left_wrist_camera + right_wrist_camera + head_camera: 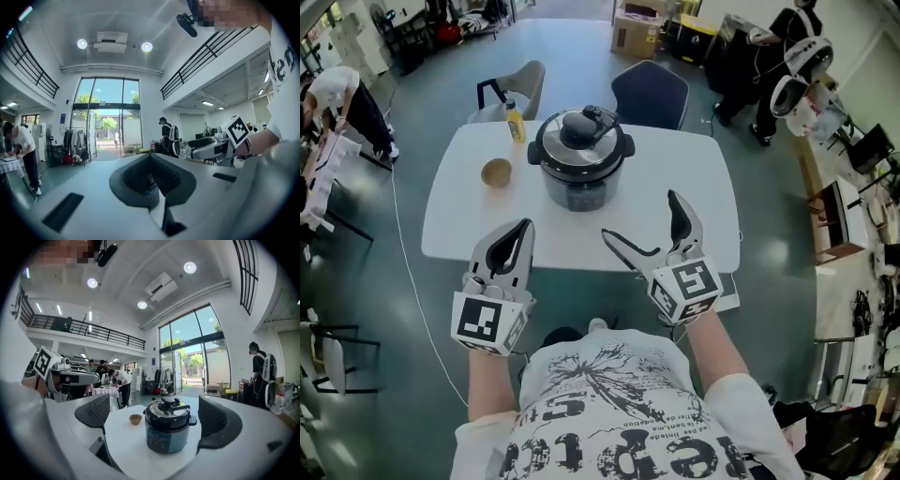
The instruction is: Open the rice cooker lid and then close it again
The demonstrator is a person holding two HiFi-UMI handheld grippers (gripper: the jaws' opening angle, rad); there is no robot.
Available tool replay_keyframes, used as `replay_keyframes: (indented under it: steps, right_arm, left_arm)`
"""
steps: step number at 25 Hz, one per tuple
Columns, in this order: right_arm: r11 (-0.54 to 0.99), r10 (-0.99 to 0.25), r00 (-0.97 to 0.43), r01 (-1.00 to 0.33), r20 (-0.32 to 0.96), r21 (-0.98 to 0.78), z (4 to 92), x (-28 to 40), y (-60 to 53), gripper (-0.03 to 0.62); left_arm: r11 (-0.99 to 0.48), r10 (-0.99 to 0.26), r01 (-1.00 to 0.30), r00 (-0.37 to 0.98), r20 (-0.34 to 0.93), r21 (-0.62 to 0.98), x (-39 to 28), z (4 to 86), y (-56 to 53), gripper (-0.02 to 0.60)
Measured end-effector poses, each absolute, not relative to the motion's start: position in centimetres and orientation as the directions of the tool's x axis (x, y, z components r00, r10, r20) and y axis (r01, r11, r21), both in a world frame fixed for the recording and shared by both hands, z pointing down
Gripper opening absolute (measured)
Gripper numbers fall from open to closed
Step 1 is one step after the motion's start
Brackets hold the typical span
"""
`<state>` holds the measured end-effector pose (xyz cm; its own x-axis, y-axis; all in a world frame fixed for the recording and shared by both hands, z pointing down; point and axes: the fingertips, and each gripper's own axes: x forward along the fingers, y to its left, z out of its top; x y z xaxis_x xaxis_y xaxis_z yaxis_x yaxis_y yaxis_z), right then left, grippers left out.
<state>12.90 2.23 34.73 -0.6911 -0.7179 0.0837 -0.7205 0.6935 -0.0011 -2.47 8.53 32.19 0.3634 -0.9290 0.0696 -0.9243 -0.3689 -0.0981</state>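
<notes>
Item: rice cooker (581, 161), dark and round, with side handles. It stood at the middle of the white table (694, 192), toward the far side. Its lid (579, 141) was down and seated, with the knob and locking handle (589, 119) on top. Nothing touched it.

Item: small brown bowl (497, 172), on the table just left of the cooker and apart from it.

Item: yellow bottle (516, 123), upright near the table's far edge, left of the cooker.

Item: two chairs, one grey (521, 86) and one dark (649, 92), stood beyond the table's far side.

Item: left gripper (524, 226), held over the table's near edge, left of centre. Its jaws were together with nothing between them.

Item: right gripper (641, 217), held over the near edge, right of centre. Its jaws were spread wide and empty. The right gripper view framed the cooker between them, but well ahead of them.

Status, as judged: opening had not begun, and both tools stood well short of the cooker.

Handling note, as judged: the wide right gripper looked better placed to reach forward and take the top handle squarely. The lid probably needs to be turned or released before it lifts. The closed left gripper could steady the body by a side handle, so that the pot does not slide toward the bowl.
</notes>
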Motion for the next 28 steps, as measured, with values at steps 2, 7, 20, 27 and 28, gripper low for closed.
replay_keyframes:
  steps: [2, 7, 20, 27, 28]
  right_arm:
    - [0.704, -0.707, -0.701, -0.71, 0.092, -0.005, 35.2, 12.5, 0.3, 0.592]
    - [0.718, -0.688, -0.714, -0.695, 0.13, -0.015, 36.9, 11.0, -4.8, 0.589]
    - [0.784, -0.542, -0.639, -0.618, 0.546, 0.055, 40.7, -1.8, -23.0, 0.578]
    - [0.857, -0.392, -0.517, -0.505, 0.761, 0.098, 43.9, -6.4, -28.9, 0.523]
    - [0.866, -0.37, -0.491, -0.489, 0.789, 0.102, 44.5, -6.8, -29.6, 0.523]
  left_arm:
    - [-0.372, -0.927, -0.923, 0.366, 0.079, -0.097, -2.4, 32.6, 6.8, 0.014]
    - [-0.364, -0.93, -0.927, 0.356, 0.096, -0.093, -3.3, 34.0, 1.9, 0.014]
    - [-0.476, -0.879, -0.875, 0.475, 0.038, -0.091, -10.8, 32.7, -15.4, 0.014]
    - [-0.516, -0.856, -0.855, 0.514, 0.046, -0.057, -14.1, 34.2, -21.4, 0.014]
    - [-0.52, -0.854, -0.853, 0.518, 0.049, -0.05, -14.4, 34.5, -22.1, 0.014]
